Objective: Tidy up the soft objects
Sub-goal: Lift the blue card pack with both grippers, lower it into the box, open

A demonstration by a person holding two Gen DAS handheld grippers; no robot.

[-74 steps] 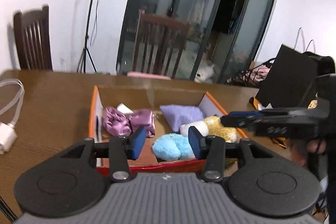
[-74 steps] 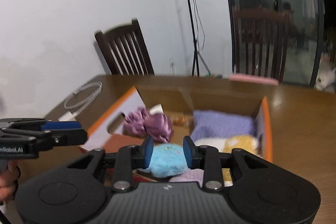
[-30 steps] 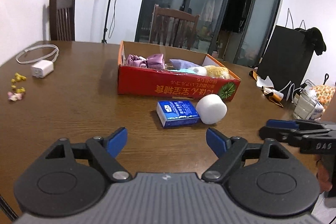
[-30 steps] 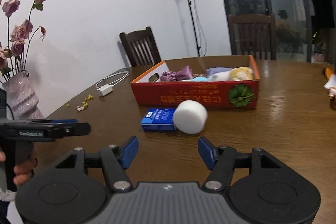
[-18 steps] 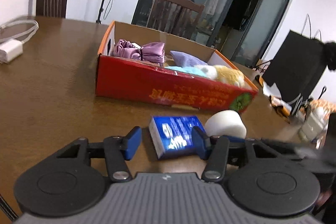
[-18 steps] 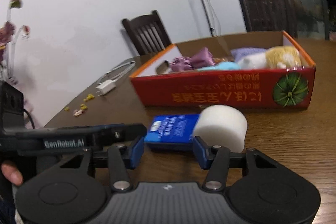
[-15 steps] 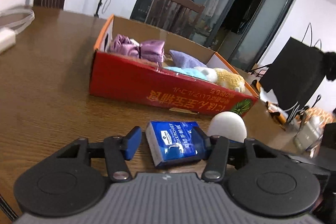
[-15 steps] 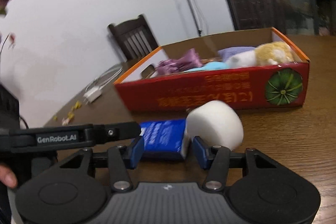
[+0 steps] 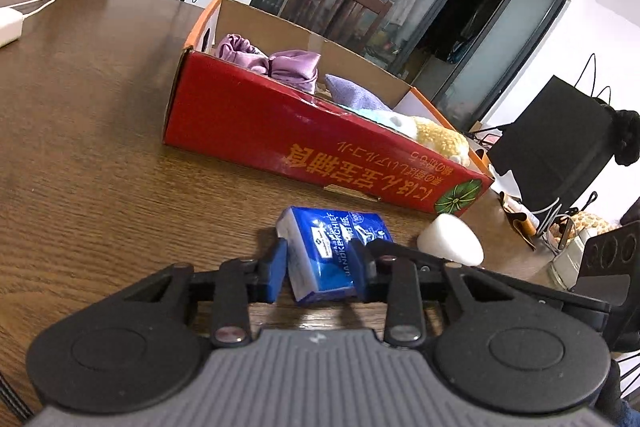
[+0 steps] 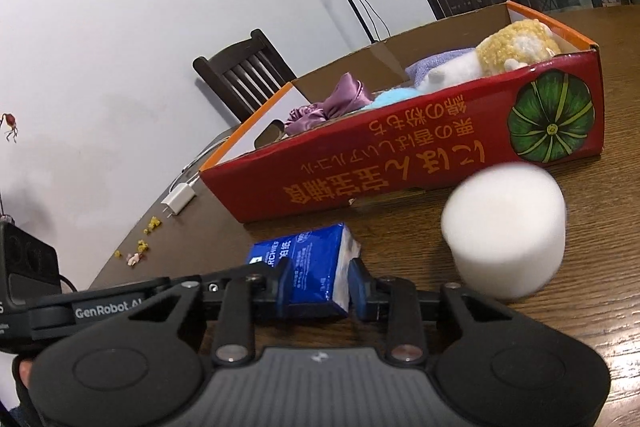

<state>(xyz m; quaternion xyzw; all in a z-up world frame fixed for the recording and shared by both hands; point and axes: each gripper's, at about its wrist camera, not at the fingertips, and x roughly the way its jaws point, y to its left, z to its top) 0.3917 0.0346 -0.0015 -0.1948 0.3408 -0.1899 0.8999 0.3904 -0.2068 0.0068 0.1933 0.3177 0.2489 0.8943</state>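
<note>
We pinch the pack from both sides
Close to us, the left gripper (image 9: 318, 267) and the right gripper (image 10: 319, 285) have just been closing, and both now squeeze the blue pack (image 9: 332, 247) between their pads; we cannot tell if it lies flat on the table (image 9: 80, 147). Just beside it sits the white foam roll (image 10: 504, 231). Behind them stands the red box (image 9: 280, 131) with fluffy toys (image 10: 516, 47) inside

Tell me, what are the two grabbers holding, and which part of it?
Both hold the blue tissue pack: left gripper and right gripper each clamp its near end.
</note>
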